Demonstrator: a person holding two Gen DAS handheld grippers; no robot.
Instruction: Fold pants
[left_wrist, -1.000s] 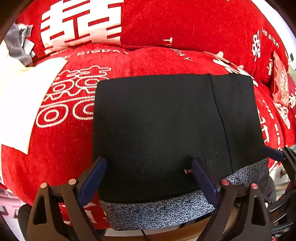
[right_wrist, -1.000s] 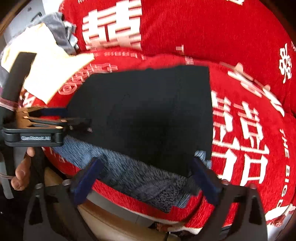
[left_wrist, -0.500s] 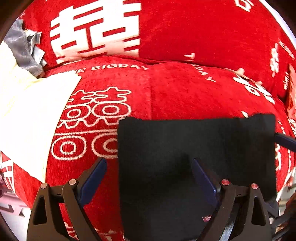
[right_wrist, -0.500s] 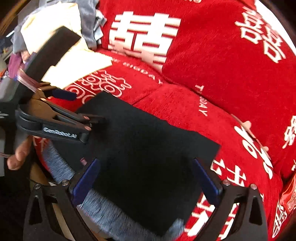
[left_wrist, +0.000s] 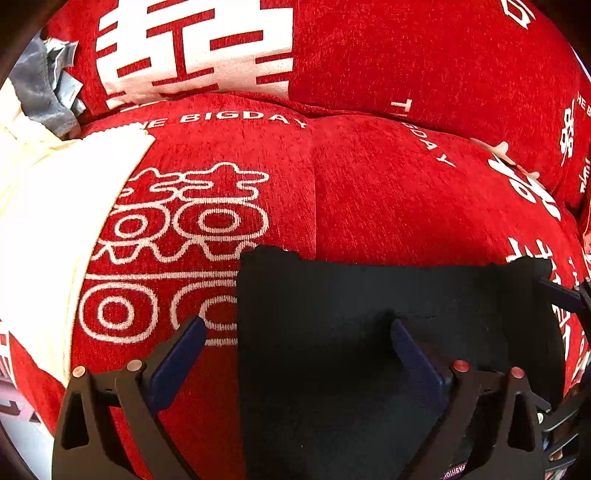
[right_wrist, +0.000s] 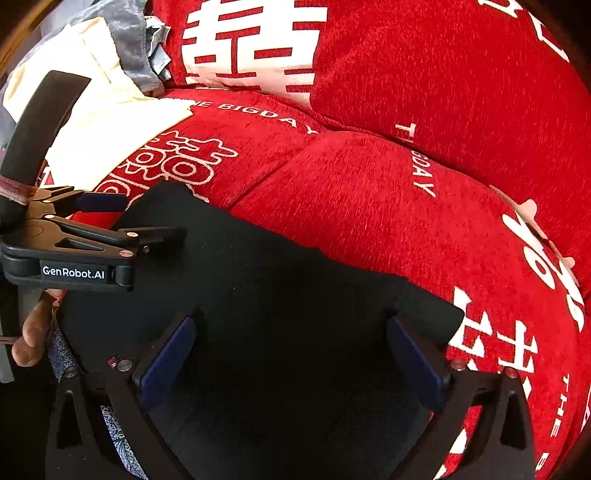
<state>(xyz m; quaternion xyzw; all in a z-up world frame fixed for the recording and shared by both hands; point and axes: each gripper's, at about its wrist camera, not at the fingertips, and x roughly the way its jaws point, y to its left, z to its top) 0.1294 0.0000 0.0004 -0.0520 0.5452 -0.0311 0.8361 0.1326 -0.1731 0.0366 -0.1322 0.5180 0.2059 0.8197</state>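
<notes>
Presently: black pants (left_wrist: 369, 350), folded flat on the red sofa cushion (left_wrist: 388, 192), near its front edge. Left tool (left_wrist: 295, 332) released, fingers spread astride the fabric's left edge. Right tool (right_wrist: 291, 332) likewise released above the cloth. Both seemingly poised to smooth or regrip. Cream cloth (left_wrist: 48, 229) lies beside.
</notes>
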